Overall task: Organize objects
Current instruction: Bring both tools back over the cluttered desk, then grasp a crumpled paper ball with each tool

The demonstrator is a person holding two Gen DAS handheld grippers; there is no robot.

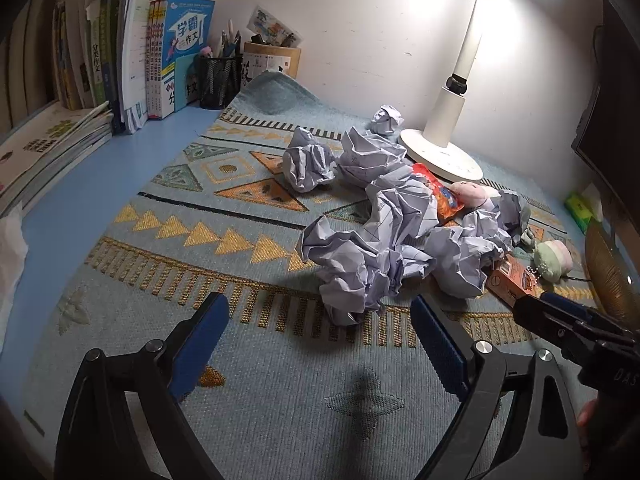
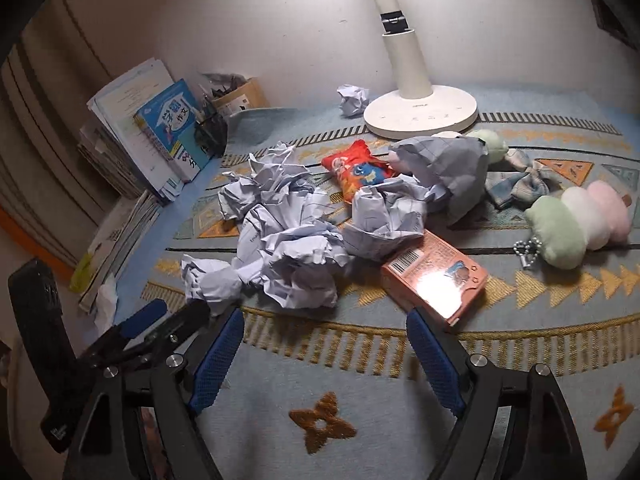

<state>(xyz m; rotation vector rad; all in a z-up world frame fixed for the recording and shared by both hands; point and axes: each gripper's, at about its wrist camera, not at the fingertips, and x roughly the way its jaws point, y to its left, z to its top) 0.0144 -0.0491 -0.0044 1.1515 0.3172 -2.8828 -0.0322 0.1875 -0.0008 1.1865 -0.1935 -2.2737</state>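
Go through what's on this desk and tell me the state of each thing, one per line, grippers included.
Left gripper: open, empty, above the mat.
Right gripper: open, empty, near the orange box.
Desk lamp: switched on, upright.
Paper balls: crumpled, heaped mid-mat.
Orange box: closed, lying flat, partly under paper.
Snack packet: lying flat, looks unopened.
Pastel plush: lying on its side.
Mat: far corner curled up.
Books: standing upright.

Both tools share one build. The left gripper (image 1: 320, 356) has black, angular linkage arms with open triangular cut-outs, round silver screw heads at the pivots, and long blue textured pads (image 1: 200, 344) lining its fingers. The right gripper (image 2: 326, 356) matches it: black arms, silver screws, blue cross-hatched pads (image 2: 434, 364). White letters mark its black body at the near right of the left view.
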